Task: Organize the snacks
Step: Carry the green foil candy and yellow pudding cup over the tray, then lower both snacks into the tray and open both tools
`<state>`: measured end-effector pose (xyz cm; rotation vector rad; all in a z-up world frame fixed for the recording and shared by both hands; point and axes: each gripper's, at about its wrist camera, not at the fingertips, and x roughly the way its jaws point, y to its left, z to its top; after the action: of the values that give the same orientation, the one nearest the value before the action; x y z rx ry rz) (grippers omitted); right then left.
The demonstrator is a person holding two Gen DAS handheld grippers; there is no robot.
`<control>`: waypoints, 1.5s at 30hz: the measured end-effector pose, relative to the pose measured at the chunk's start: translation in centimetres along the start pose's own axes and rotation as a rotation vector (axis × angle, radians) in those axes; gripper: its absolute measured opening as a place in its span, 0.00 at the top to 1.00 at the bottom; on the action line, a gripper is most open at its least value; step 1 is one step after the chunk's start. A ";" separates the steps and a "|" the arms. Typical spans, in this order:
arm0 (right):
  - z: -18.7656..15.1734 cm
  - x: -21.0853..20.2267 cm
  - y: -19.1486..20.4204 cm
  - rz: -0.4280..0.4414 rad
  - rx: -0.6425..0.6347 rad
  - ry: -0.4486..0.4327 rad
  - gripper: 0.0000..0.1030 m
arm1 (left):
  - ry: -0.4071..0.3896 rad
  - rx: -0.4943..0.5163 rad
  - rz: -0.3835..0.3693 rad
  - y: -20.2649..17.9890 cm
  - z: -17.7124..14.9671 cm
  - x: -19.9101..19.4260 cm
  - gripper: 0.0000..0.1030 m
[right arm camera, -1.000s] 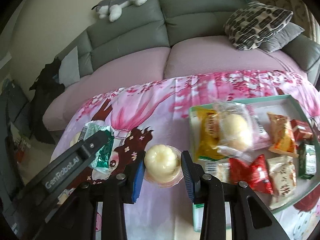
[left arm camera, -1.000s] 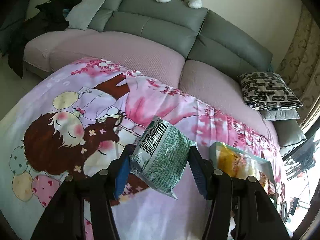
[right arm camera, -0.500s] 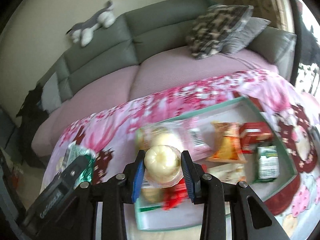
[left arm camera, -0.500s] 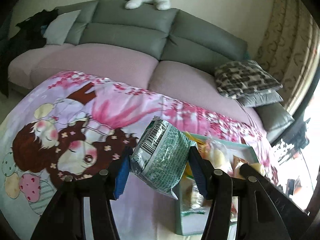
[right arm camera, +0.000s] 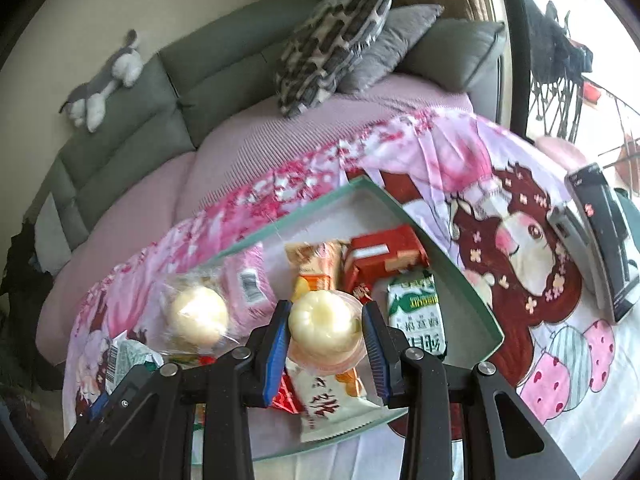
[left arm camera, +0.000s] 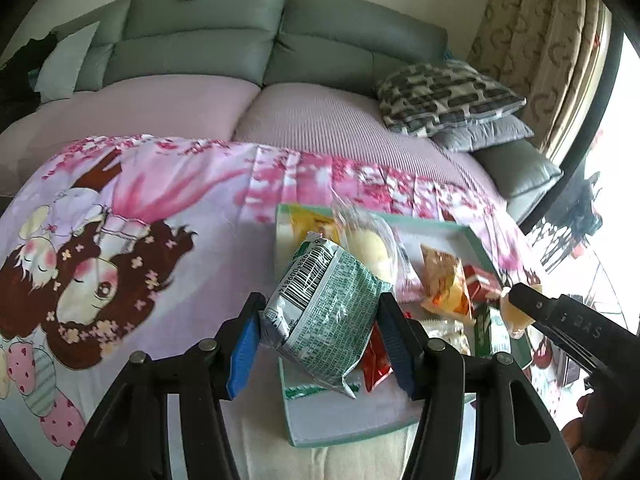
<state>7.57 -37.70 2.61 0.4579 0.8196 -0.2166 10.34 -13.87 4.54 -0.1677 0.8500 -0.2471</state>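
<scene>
tray [left arm camera: 478, 240] now under packet-gripping left tool [left arm camera: 320, 334]

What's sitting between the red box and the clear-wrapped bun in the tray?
Right wrist view: between the red box and the wrapped bun lie an orange snack packet and a pink packet.

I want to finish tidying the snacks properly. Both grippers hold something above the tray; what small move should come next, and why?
Probably lower the right gripper slightly and release the jelly cup into the tray: it hangs above the snacks there. The left gripper, gripping the green packet, can follow.
</scene>
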 end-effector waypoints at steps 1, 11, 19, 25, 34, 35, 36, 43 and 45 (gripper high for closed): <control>-0.1 0.4 0.0 0.000 0.000 0.011 0.63 | 0.014 0.005 -0.002 -0.3 -0.2 0.4 0.43; -1.0 2.5 0.7 0.012 -0.019 0.070 0.62 | 0.057 0.053 -0.027 -1.8 -1.4 2.3 0.43; -1.2 3.0 1.0 0.020 -0.027 0.088 0.62 | 0.057 0.066 -0.031 -2.1 -1.5 3.0 0.43; -1.2 3.0 1.3 0.025 -0.034 0.090 0.62 | 0.061 0.060 -0.027 -1.9 -1.6 3.4 0.43; -0.9 2.3 1.4 0.001 -0.045 0.080 0.48 | 0.072 0.049 -0.041 -1.7 -1.3 3.0 0.33; -0.9 2.3 1.4 -0.002 -0.049 0.079 0.48 | 0.069 0.047 -0.045 -1.6 -1.3 2.9 0.33; -0.9 2.2 1.5 -0.002 -0.051 0.078 0.48 | 0.067 0.045 -0.047 -1.6 -1.2 2.7 0.33; -0.9 2.1 1.6 -0.007 -0.061 0.079 0.38 | 0.039 0.011 -0.083 -0.9 -0.5 1.3 0.32; -0.9 2.2 1.8 -0.009 -0.070 0.082 0.32 | 0.025 0.000 -0.079 -0.7 -0.3 0.9 0.32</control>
<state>9.08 -35.73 1.00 0.3990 0.9064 -0.1777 10.60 -14.79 3.82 -0.1987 0.8690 -0.3237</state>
